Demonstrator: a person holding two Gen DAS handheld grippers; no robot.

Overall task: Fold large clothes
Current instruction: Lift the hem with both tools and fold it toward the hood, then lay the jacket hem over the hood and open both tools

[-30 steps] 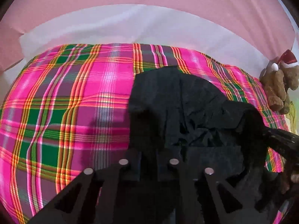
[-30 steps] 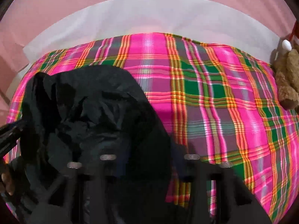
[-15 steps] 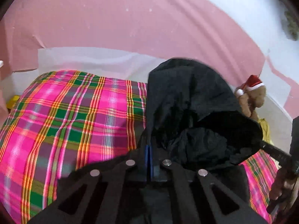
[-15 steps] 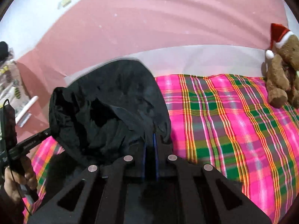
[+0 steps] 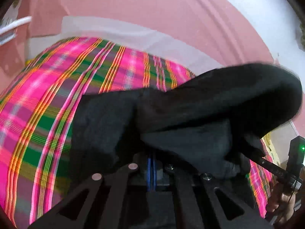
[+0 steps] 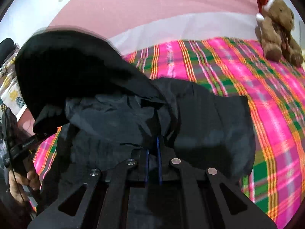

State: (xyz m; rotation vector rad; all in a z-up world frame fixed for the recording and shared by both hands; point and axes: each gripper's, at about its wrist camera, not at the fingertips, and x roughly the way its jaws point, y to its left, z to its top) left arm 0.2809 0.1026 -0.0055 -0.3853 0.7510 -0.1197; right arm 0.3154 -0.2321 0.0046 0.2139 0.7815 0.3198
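A large black garment hangs between both grippers over a bed with a pink and green plaid cover. My left gripper is shut on one edge of the garment, its blue pads pressed together under the cloth. My right gripper is shut on another edge of the garment; cloth sits between its blue pads. The cloth billows up in a dark hump between the grippers. The right gripper shows at the right edge of the left wrist view, and the left one at the left edge of the right wrist view.
A brown teddy bear in a red Santa hat sits at the bed's far right corner. A pink wall and a white band run behind the bed. Pineapple-print fabric lies off the bed's left side.
Both grippers have come down and forward with the garment. The raised black cloth has dropped lower and spread out over the plaid cover. Both views are blurred by motion.
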